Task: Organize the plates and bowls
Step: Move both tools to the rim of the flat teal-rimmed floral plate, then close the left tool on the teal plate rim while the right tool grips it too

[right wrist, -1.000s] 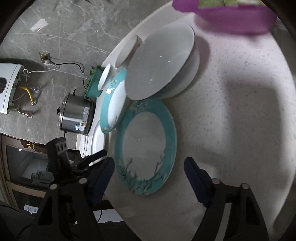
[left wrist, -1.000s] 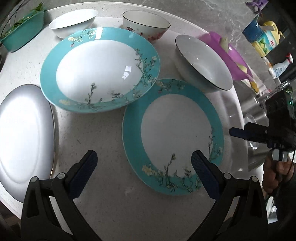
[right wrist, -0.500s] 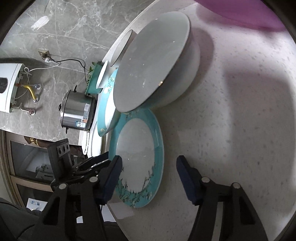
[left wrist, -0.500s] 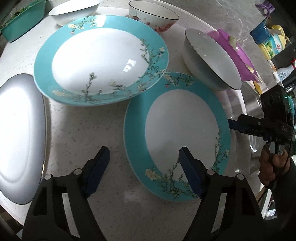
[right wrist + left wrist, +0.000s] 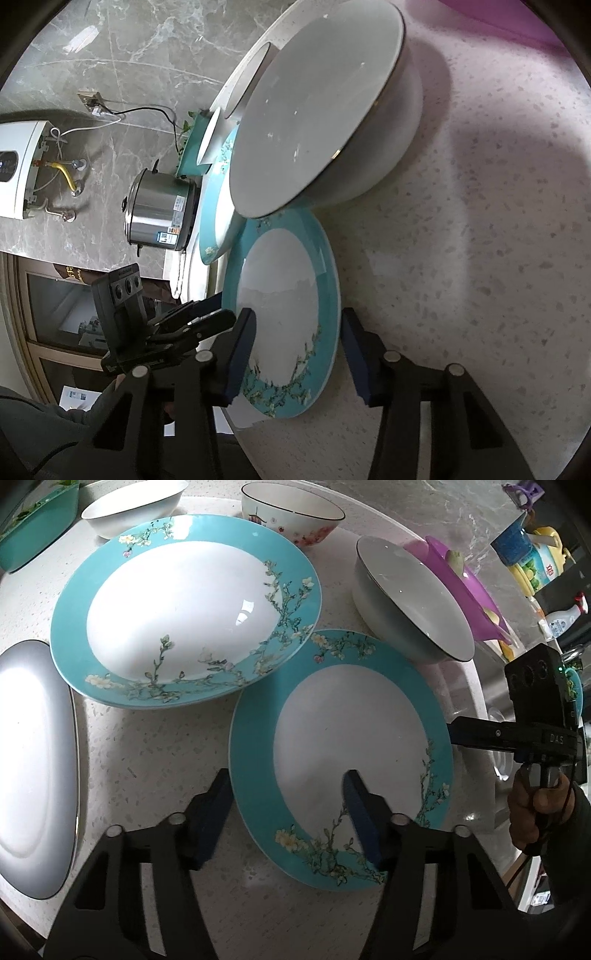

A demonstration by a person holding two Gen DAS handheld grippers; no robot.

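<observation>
the pale speckled tabletop [image 5: 147,746] fills most of both views, its round edge cut off by the dark lens border at the lower left of the left wrist view. on it, upper centre of that view, sits the large teal-rimmed dish [image 5: 184,609], deep and white inside, with flower sprigs on the rim. its lower right edge overlaps the rim of the flat teal-rimmed plate [image 5: 340,753], which lies in the centre right; whether the two rims touch is hard to tell. at the left edge a grey oval plate [image 5: 33,768] is cut off by the frame. to the upper right a white bowl with a dark rim [image 5: 413,598] stands tilted, leaning toward a purple basin [image 5: 465,587] that it partly hides. along the top are a flowered bowl [image 5: 291,517] and a plain white bowl [image 5: 133,502], both partly cropped or hidden.

the left gripper [image 5: 286,786] straddles the flat plate's near left rim, one finger outside the rim and one over the white centre; its jaws are closing and the pads do not yet press on the plate. the right gripper [image 5: 297,325] straddles the plate's opposite rim in the right wrist view, jaws closing, pads apart from it. in the left wrist view only one blue finger shows by the rim, and a hand [image 5: 535,812] on the handle is half cut off.
</observation>
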